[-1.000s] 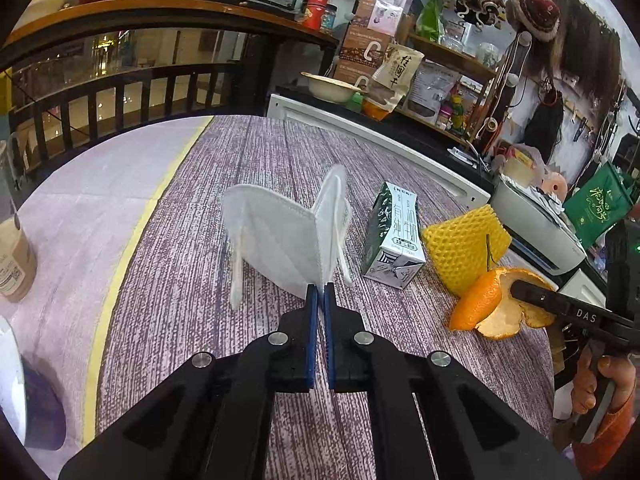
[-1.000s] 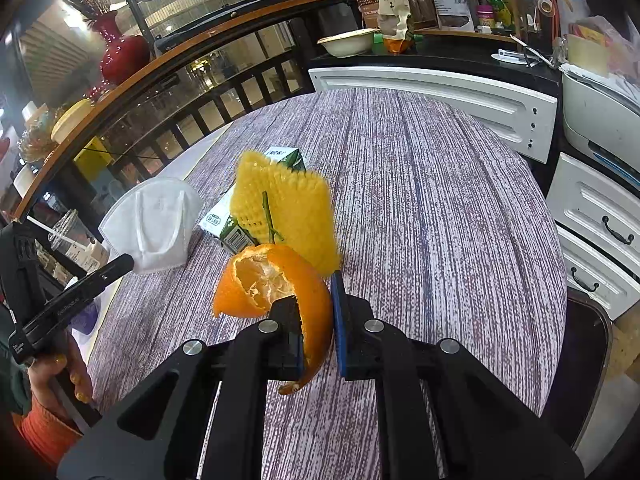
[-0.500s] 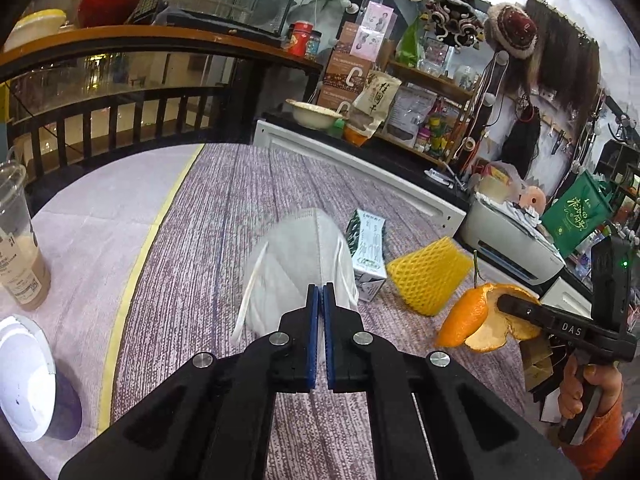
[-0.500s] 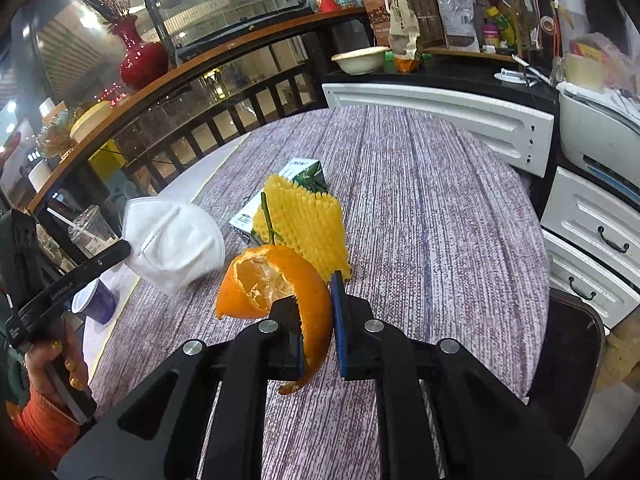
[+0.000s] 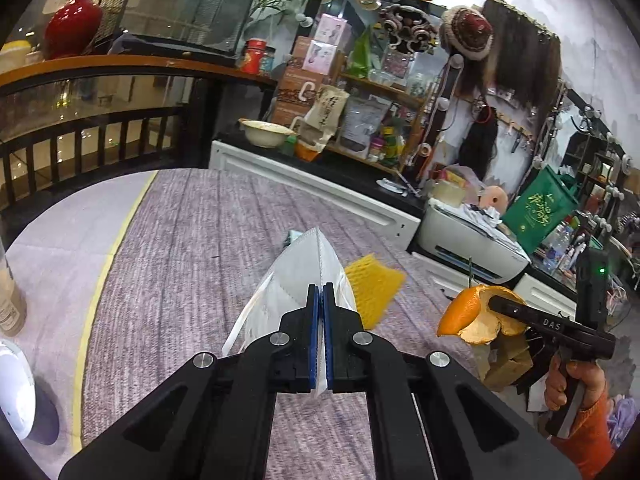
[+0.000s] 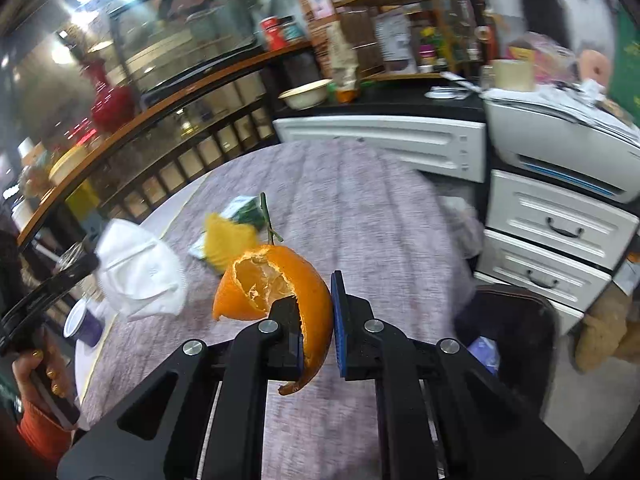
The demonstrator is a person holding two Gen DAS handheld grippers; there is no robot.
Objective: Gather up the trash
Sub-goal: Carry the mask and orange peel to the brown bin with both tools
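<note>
My left gripper (image 5: pixel 319 304) is shut on a white face mask (image 5: pixel 304 276) and holds it above the purple table (image 5: pixel 180 248). The mask also shows in the right wrist view (image 6: pixel 140 276). My right gripper (image 6: pixel 316 312) is shut on an orange peel (image 6: pixel 280 284) with a green stem, held above the table near its right edge. The peel also shows in the left wrist view (image 5: pixel 472 312). A yellow foam fruit net (image 5: pixel 372 284) lies on the table behind the mask, seen also in the right wrist view (image 6: pixel 228 240). A green and white carton (image 6: pixel 244 208) lies beside it.
A white cabinet (image 6: pixel 384 144) and a drawer unit (image 6: pixel 552 236) with a printer (image 6: pixel 560 132) stand beyond the table. A dark bin with a purple liner (image 6: pixel 508 324) stands by the table's right edge. A drink cup (image 5: pixel 8 300) and a purple cup (image 6: pixel 84 320) stand at the table's left.
Both grippers have risen and pulled back from the table with the mask and the peel. The carton is now hidden behind the mask in the left wrist view.
</note>
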